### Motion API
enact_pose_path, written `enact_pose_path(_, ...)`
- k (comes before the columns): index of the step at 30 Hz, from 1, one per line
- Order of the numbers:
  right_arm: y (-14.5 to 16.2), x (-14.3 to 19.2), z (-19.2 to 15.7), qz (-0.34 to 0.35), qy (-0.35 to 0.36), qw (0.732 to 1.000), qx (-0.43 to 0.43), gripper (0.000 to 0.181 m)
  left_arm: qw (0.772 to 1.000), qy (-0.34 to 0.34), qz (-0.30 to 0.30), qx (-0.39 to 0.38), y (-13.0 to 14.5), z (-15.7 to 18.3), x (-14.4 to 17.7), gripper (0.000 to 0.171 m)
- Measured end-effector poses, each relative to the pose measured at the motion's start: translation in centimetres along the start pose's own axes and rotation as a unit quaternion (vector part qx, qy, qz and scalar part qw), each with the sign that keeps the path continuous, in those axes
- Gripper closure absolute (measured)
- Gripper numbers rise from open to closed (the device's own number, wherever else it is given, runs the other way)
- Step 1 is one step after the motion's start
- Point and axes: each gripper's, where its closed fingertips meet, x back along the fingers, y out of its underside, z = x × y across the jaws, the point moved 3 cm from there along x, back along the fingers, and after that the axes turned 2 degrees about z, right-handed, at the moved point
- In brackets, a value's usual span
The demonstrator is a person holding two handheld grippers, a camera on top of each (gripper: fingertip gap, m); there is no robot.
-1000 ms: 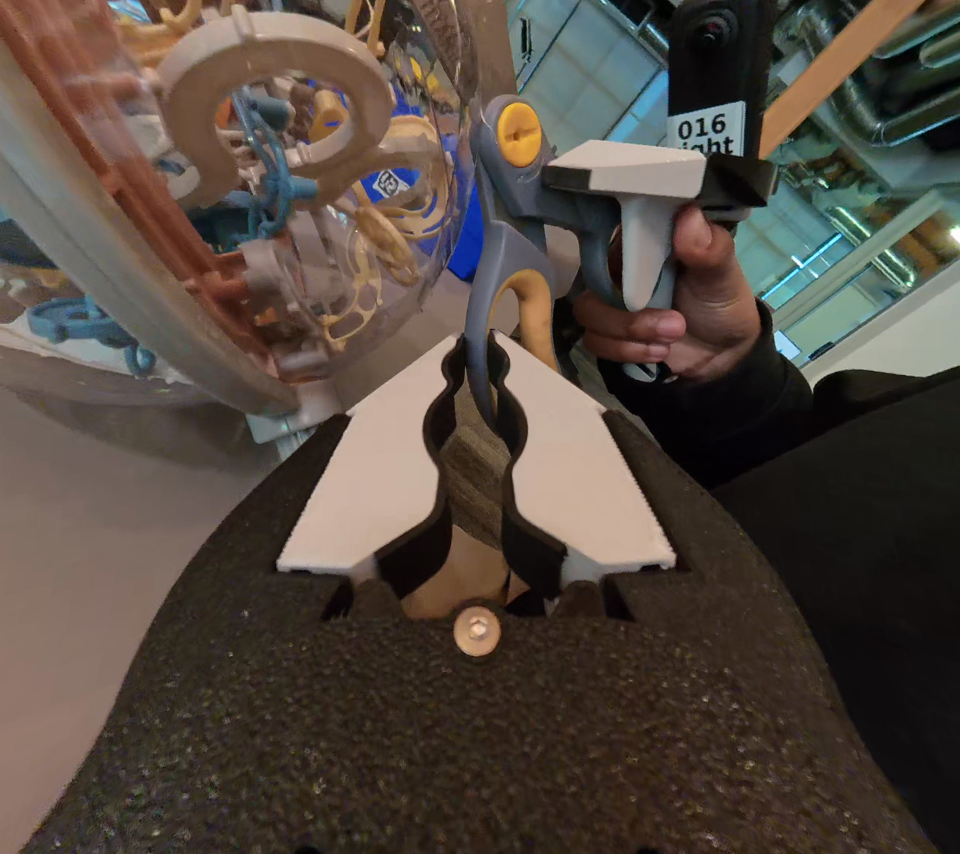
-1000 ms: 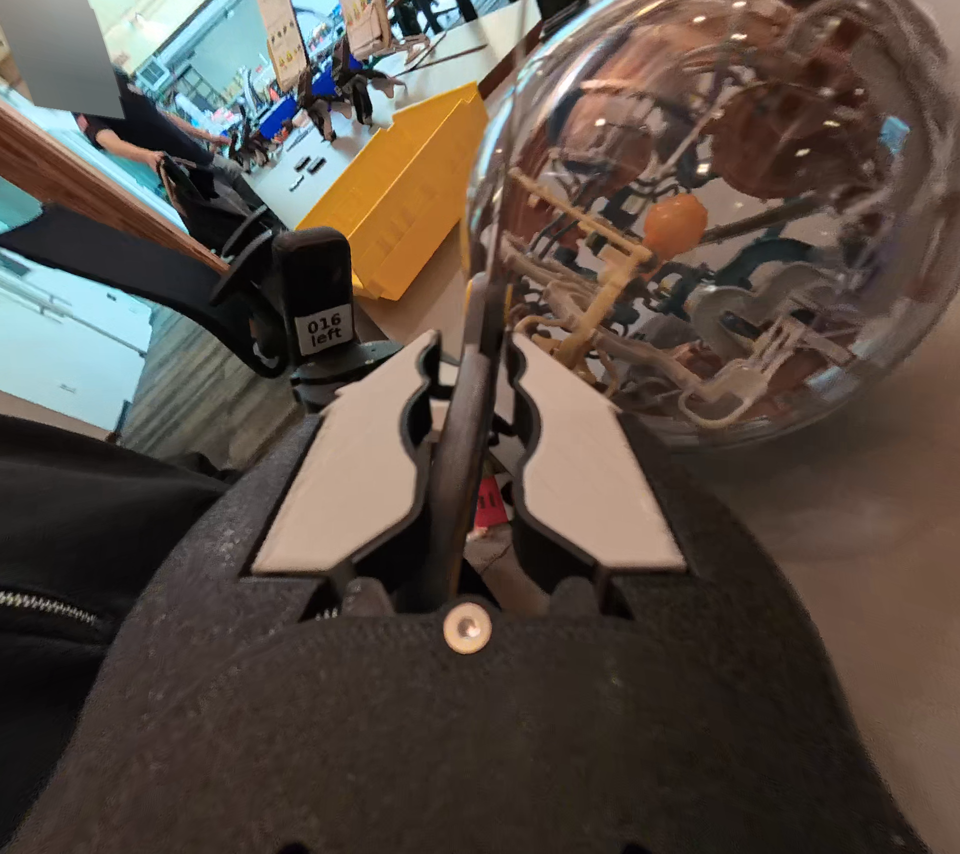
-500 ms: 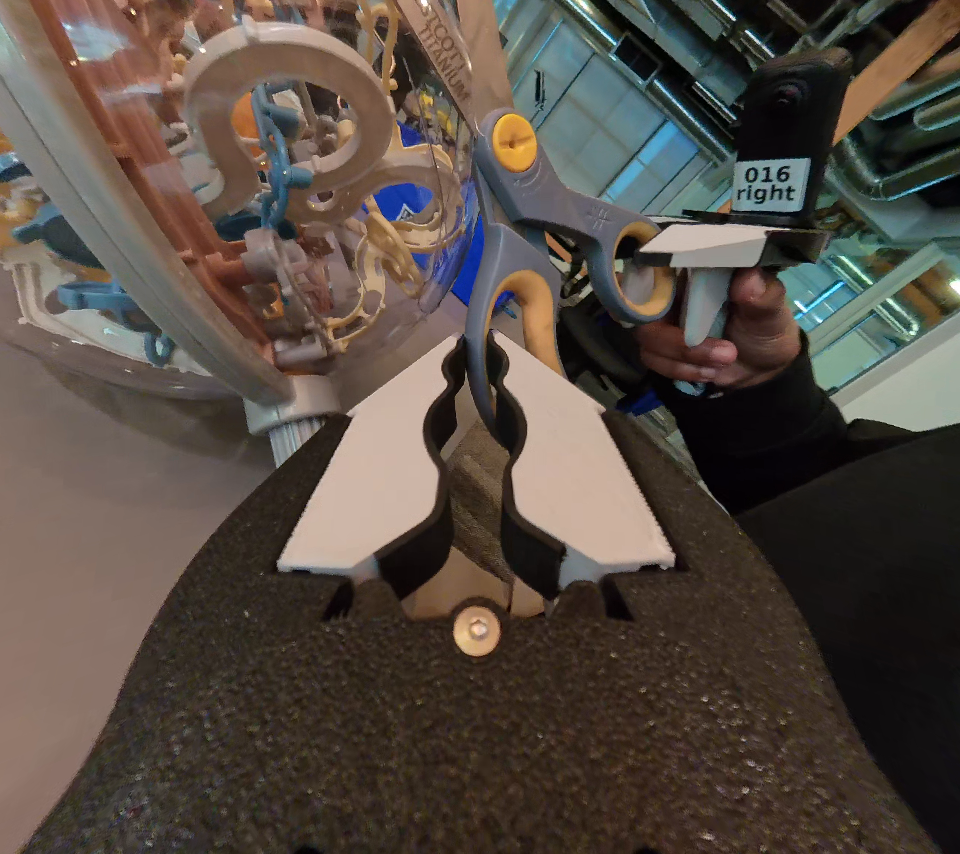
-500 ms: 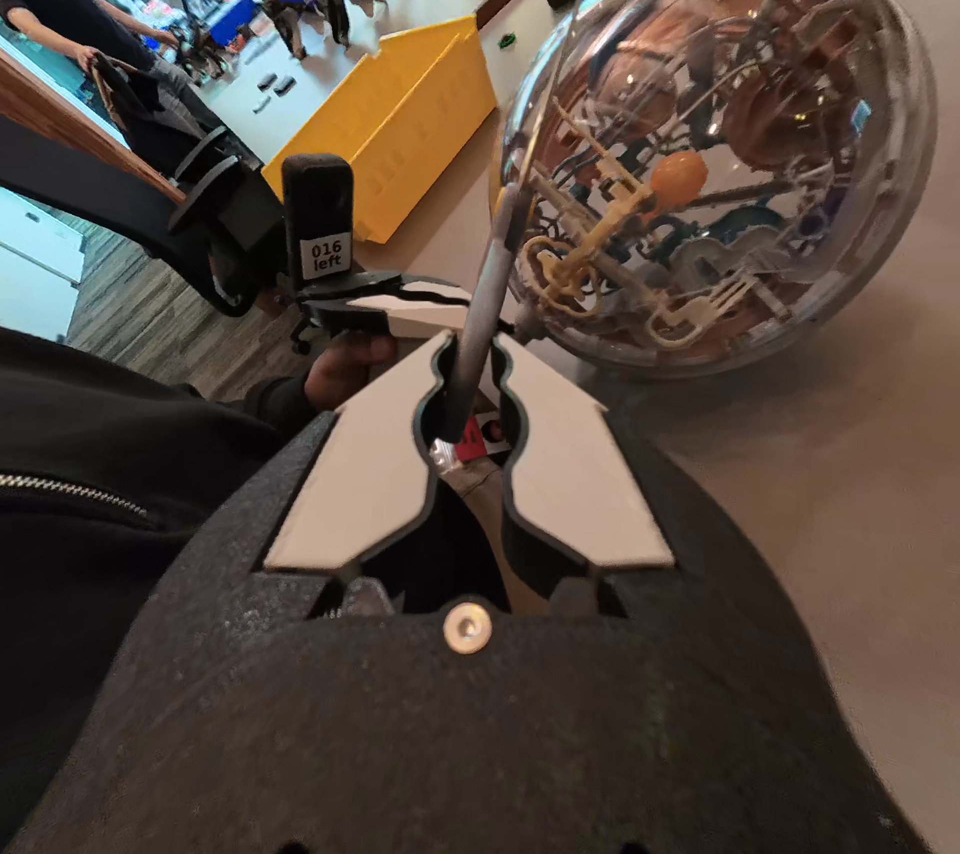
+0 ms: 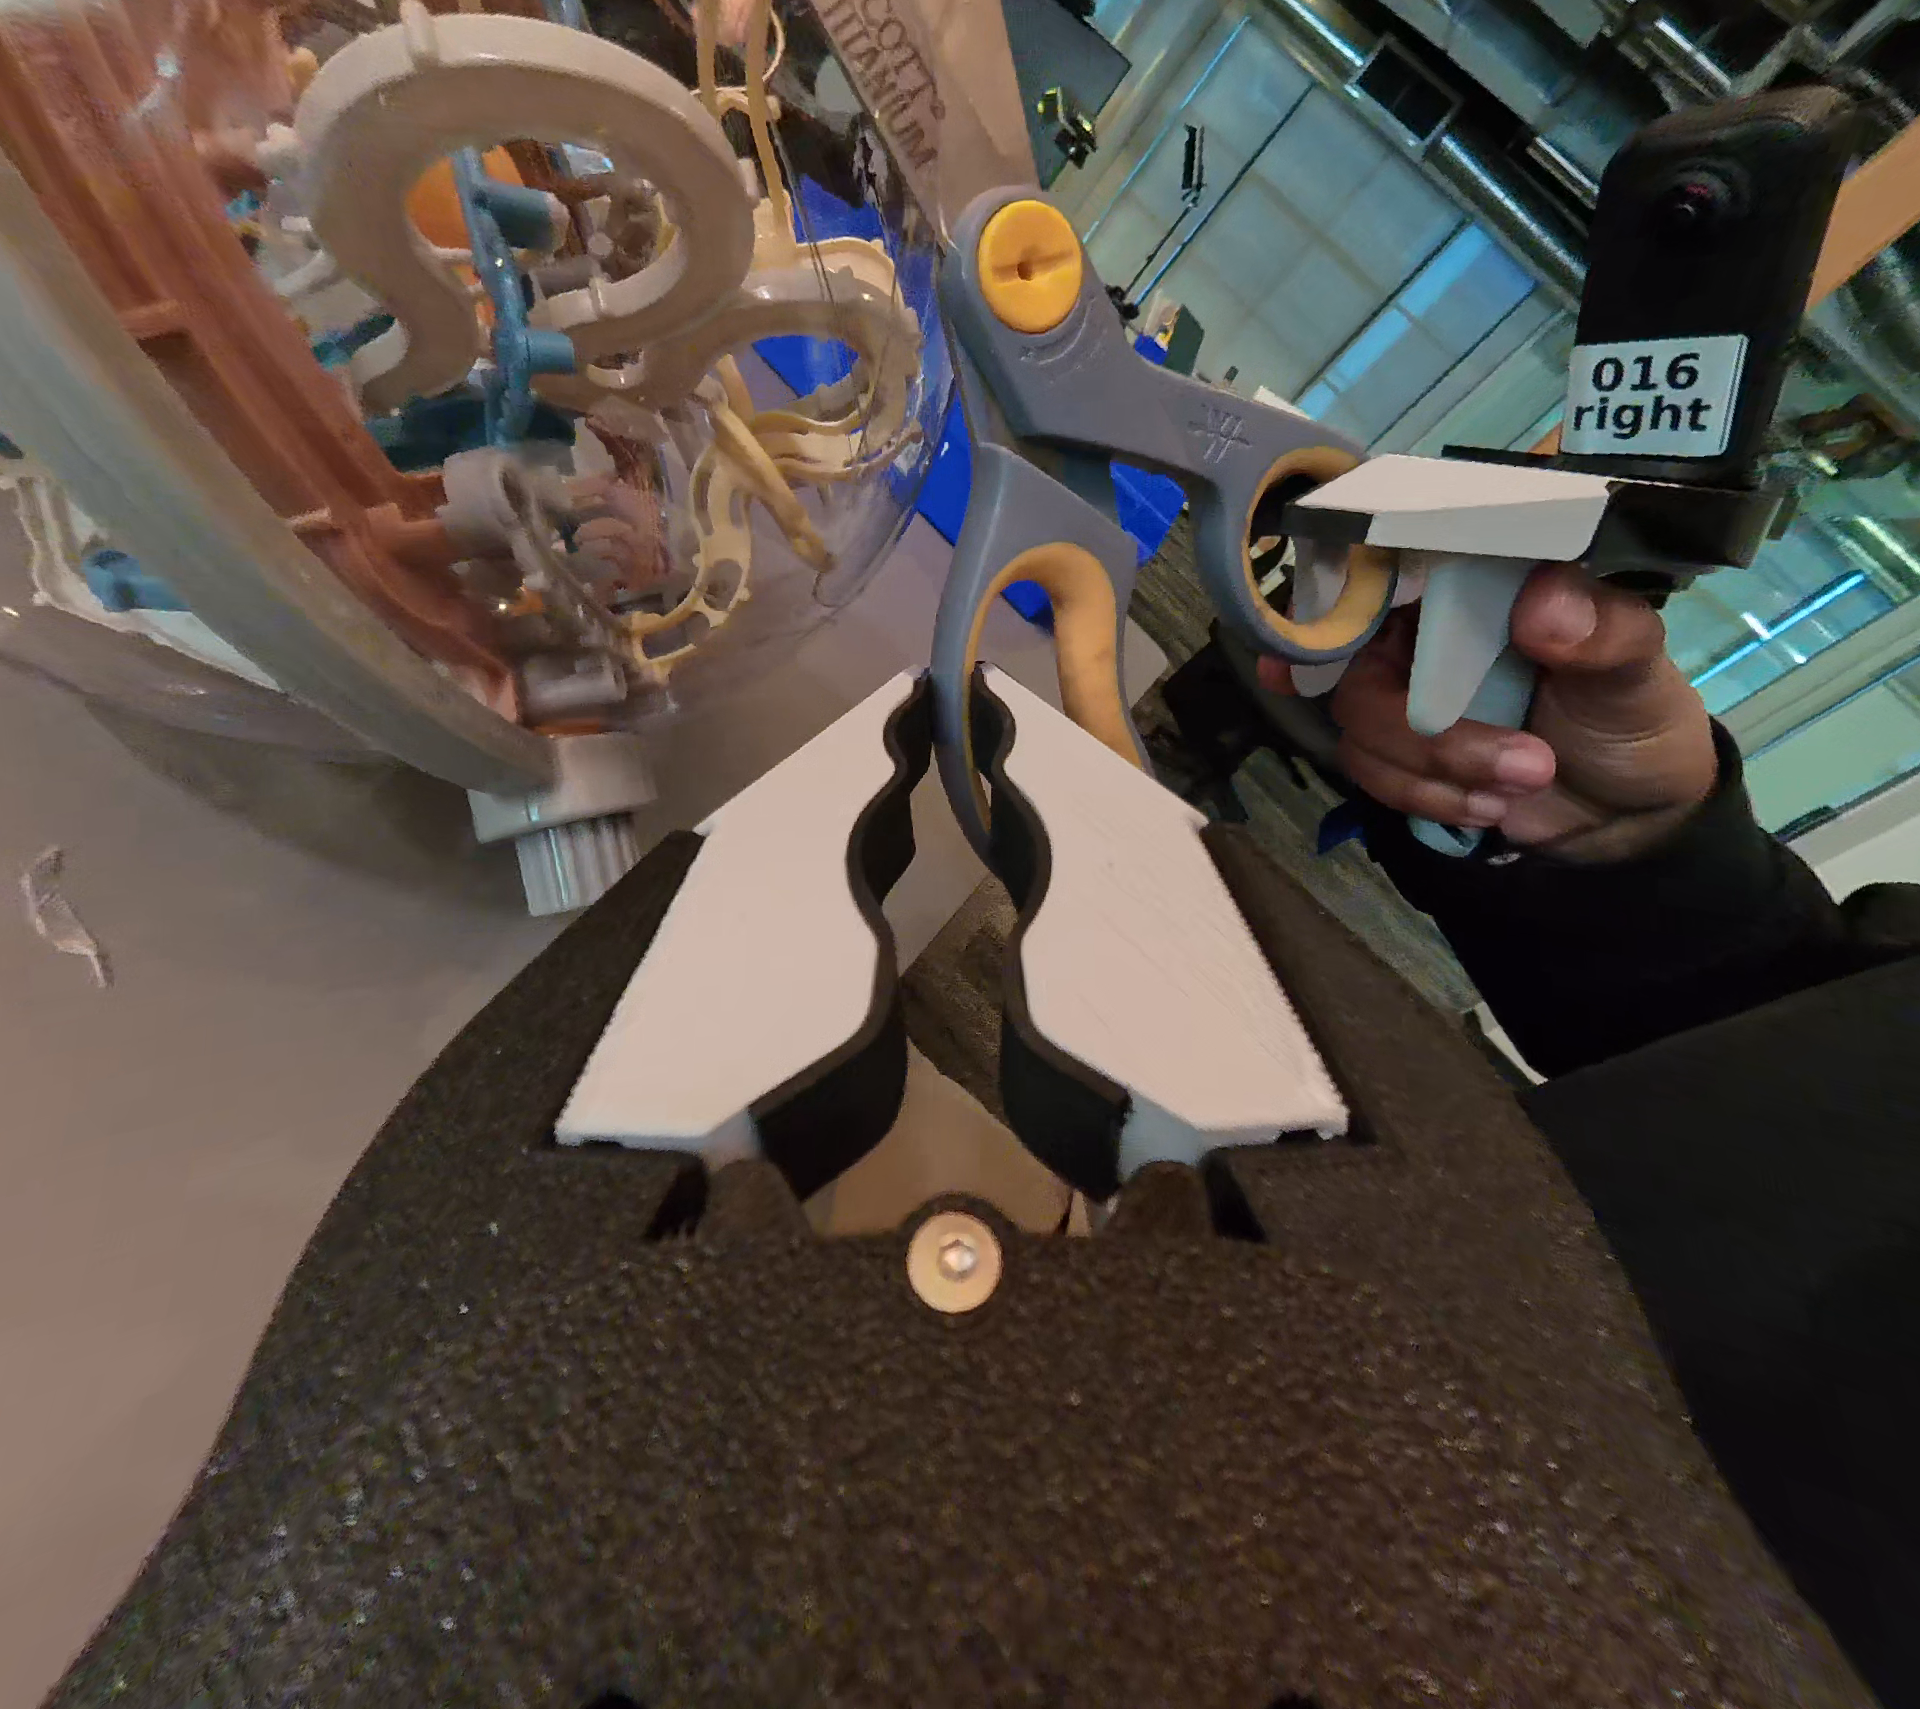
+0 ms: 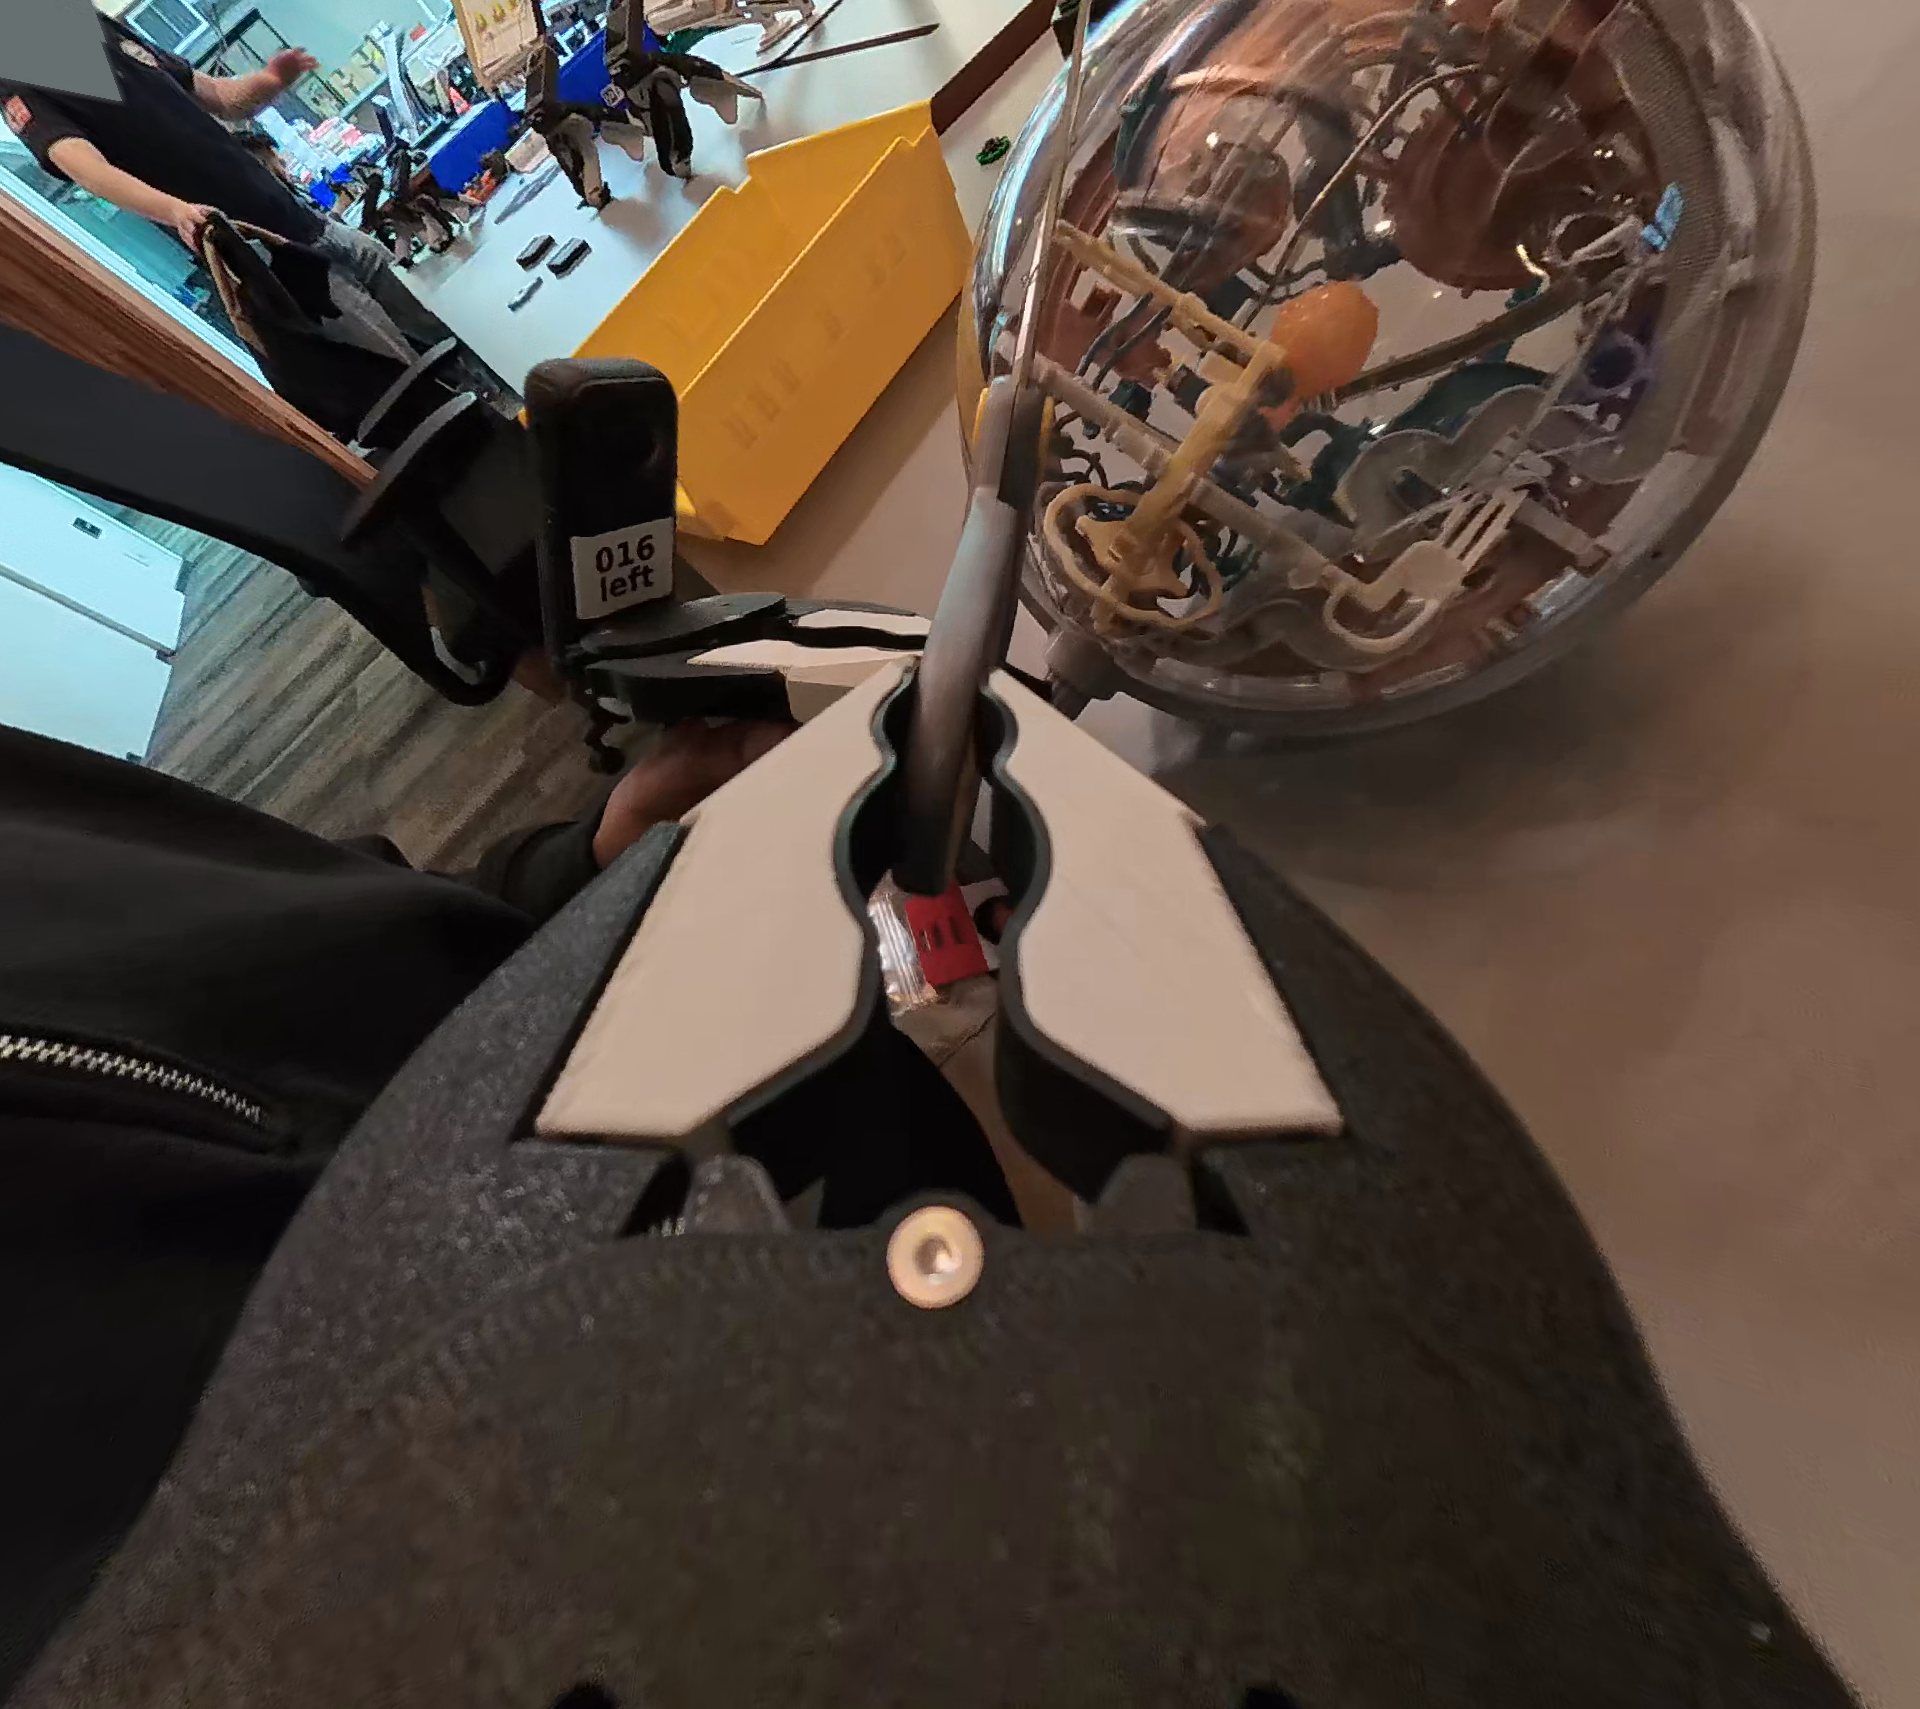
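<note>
A pair of scissors (image 5: 1049, 371) with grey and yellow handles is held between both grippers, its blades pointing up and spread apart. My left gripper (image 5: 951, 693) is shut on the large handle loop. My right gripper (image 6: 945, 703) is shut on the small handle loop (image 6: 971, 620), and it also shows in the left wrist view (image 5: 1309, 516). The left gripper shows in the right wrist view (image 6: 831, 631). A clear plastic maze ball (image 6: 1403, 309) stands on the table right behind the blades. A small red and clear packet (image 6: 940, 937) lies below the right fingers.
A yellow bin (image 6: 790, 309) stands on the grey table (image 6: 1558, 932) left of the ball. Black figures (image 6: 613, 90) and wooden stands stand farther back. A person (image 6: 166, 153) stands at the far left. My black sleeve fills the near left. There is about 6 cm between the tips of the two grippers.
The right gripper has drawn away from the left one with its handle. The scissor handles and blades have spread open. Both views have shifted a little relative to the ball.
</note>
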Motion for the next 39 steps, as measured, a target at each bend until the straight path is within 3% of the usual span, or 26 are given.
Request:
enact_pose_path(15, 0.9, -1.1, 0.2, 0.016, 0.014, 1.000, -0.020, 0.175, 0.999, -0.042, -0.002, -0.028, 0.2, -0.8, 0.4, 0.170)
enact_pose_path(21, 4.1, -2.1, 0.6, -0.106, 0.007, 0.994, -0.024, 0.175, 0.995, -0.077, -0.023, -0.065, 0.1, -2.3, 1.7, 0.169)
enact_pose_path(30, 4.6, -2.6, 0.3, -0.127, -0.040, 0.990, -0.037, 0.177, 0.990, -0.079, -0.074, -0.092, 0.7, -2.3, 2.7, 0.169)
enact_pose_path(34, 4.3, -2.2, 0.3, -0.121, -0.091, 0.983, -0.102, 0.177, 0.994, -0.020, -0.073, -0.081, 0.2, -1.4, 3.2, 0.168)
enact_pose_path(39, 4.4, -2.2, 0.7, -0.125, -0.117, 0.978, -0.118, 0.177, 0.995, 0.059, -0.075, 0.021, 0.1, -1.3, 3.3, 0.166)
